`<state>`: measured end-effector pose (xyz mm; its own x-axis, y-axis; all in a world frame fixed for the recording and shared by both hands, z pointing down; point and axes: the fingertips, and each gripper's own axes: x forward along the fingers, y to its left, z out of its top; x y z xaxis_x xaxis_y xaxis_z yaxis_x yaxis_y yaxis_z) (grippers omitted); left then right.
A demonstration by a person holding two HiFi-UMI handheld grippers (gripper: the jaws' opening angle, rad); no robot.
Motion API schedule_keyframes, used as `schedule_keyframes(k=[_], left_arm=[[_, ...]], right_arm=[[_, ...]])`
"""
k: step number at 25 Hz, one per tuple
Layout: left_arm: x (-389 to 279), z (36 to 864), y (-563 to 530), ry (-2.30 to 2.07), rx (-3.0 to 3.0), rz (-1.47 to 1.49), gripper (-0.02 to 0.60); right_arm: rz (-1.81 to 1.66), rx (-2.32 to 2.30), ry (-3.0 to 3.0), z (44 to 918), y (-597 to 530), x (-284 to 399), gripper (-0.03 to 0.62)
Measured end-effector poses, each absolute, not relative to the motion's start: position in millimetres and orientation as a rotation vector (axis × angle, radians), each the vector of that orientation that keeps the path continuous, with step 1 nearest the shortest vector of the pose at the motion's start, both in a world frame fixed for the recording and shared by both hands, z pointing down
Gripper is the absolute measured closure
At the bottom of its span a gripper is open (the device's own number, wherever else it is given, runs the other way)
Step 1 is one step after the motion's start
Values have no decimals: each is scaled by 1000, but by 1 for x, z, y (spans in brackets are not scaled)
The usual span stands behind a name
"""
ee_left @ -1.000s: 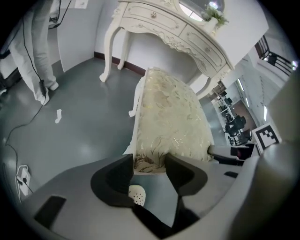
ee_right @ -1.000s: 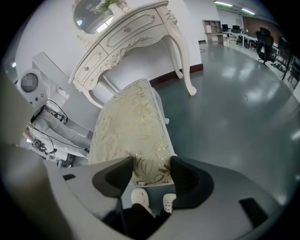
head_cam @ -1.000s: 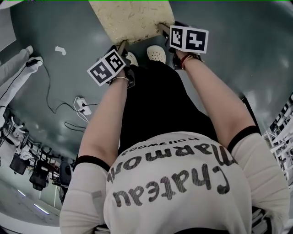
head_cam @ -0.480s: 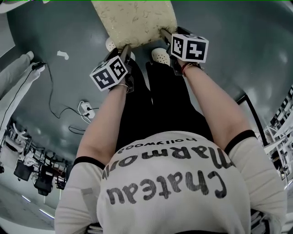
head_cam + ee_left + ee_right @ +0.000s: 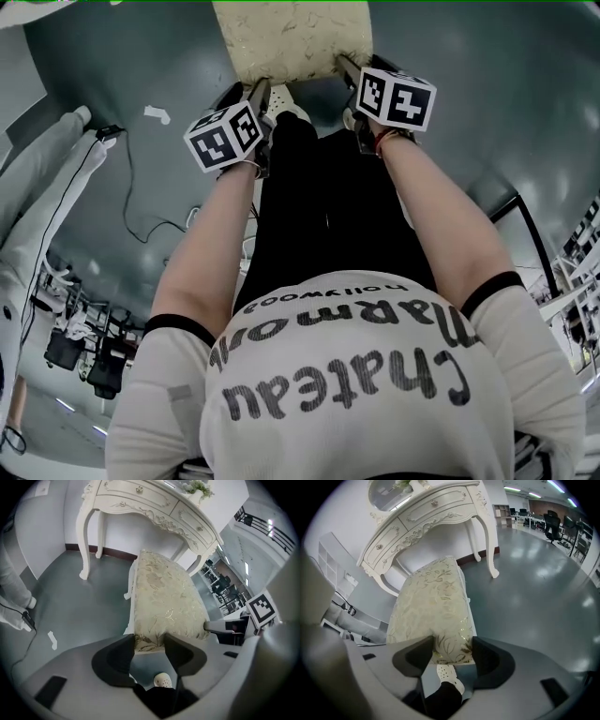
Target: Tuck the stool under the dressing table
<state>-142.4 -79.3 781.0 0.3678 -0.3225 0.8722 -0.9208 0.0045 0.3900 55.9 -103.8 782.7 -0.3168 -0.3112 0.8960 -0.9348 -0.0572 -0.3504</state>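
Note:
The stool (image 5: 291,37), with a cream floral cushion, stands at the top of the head view on the grey floor. My left gripper (image 5: 260,94) is shut on the cushion's near left corner, and my right gripper (image 5: 346,67) is shut on the near right corner. In the left gripper view the stool (image 5: 164,597) fills the gap of my left gripper (image 5: 149,641). Beyond it stands the white carved dressing table (image 5: 140,501). The right gripper view shows the stool (image 5: 431,602) wedged in my right gripper (image 5: 453,644), its far end pointing under the dressing table (image 5: 426,513).
A black cable (image 5: 131,202) trails over the floor at the left, beside white cloth (image 5: 37,197). My white shoe (image 5: 284,112) shows just behind the stool. A black frame (image 5: 525,230) stands at the right. Desks and office chairs (image 5: 555,527) fill the far room.
Both grippers and the stool have moved forward, toward the top of the head view. The floor cable and the cloth at the left have slid back past me.

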Motion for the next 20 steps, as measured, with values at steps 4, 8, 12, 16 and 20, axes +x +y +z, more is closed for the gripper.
schedule_keyframes(k=[4, 8, 12, 16, 20], left_arm=[[-164, 779, -101, -1110, 1576, 717, 359], [-178, 772, -121, -1132, 1607, 711, 359], [-195, 771, -147, -1160, 1622, 674, 360], [-208, 773, -174, -1147, 1609, 647, 360], [-214, 783, -195, -1138, 1561, 657, 360]], right_arm=[[1363, 1314, -1653, 779, -119, 33, 327], [1344, 1281, -1678, 775, -137, 18, 327], [1319, 1285, -1702, 773, -166, 2, 327], [1297, 1303, -1695, 775, -200, -12, 327], [1275, 1313, -1683, 785, -228, -18, 326]])
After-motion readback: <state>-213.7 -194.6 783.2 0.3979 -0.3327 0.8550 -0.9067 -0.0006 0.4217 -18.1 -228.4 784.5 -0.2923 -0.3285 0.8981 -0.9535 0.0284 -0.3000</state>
